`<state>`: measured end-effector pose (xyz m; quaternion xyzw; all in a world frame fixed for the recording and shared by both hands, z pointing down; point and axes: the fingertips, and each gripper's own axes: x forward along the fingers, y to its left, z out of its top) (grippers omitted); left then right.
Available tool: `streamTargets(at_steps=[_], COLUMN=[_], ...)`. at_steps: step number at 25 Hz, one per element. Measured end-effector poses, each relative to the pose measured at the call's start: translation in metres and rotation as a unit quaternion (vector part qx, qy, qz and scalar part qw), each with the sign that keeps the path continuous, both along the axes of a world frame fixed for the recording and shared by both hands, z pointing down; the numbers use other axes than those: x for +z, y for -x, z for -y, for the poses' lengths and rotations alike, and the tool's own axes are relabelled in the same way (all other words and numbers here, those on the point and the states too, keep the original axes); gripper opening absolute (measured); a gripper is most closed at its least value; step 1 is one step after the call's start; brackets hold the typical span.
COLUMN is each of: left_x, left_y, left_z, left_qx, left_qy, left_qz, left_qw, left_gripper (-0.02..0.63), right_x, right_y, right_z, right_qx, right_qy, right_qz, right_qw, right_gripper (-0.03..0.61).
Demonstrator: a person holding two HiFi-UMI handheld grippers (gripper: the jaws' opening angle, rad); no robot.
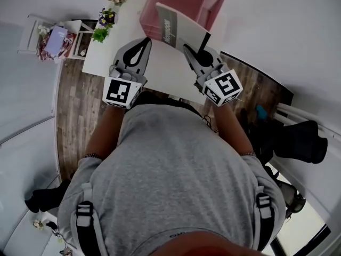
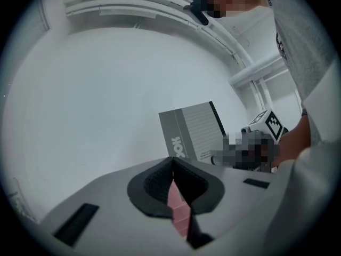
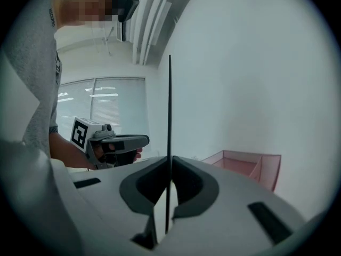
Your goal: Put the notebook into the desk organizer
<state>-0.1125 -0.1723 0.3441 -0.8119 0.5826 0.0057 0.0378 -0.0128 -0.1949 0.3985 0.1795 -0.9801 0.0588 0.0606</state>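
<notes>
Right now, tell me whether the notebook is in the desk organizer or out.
Out. The right gripper holds the notebook on edge in its shut jaws, short of the pink desk organizer.

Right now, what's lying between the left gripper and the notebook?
Nothing. In the head view, only bare white table lies between the left gripper and the notebook, which is clamped in the jaws of the right gripper.

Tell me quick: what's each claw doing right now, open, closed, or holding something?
Left gripper: closed, holding nothing.
Right gripper: closed on the notebook.
</notes>
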Motion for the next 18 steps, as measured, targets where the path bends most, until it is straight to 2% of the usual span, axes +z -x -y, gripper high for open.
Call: streamTargets(at_steps=[3,9,18], left_x=[0.000,0.000,0.003], left_y=[0.005,0.025,0.039], left_z=[0.015,0.043,0.085], left_qx=[0.004,0.024,0.091], left_qy=[0.001,-0.004,-0.014], left_qz=[0.006,0.018,0.022], left_qw=[1.0000,0.9995,0.9955], left_gripper=[0.020,0.020,0.018], right_x=[0.006,0.025,0.041], right_y=[0.005,0.022,0.050], right_z=[0.015,0.043,0.079], right_qx=[0.003,0.035,0.076], right_qy=[0.020,0.093,0.187], right_qz=[-0.006,-0.047,-0.034], right_qw=[1.000,0.994,0.979], right_gripper=[0.017,0.017,0.017])
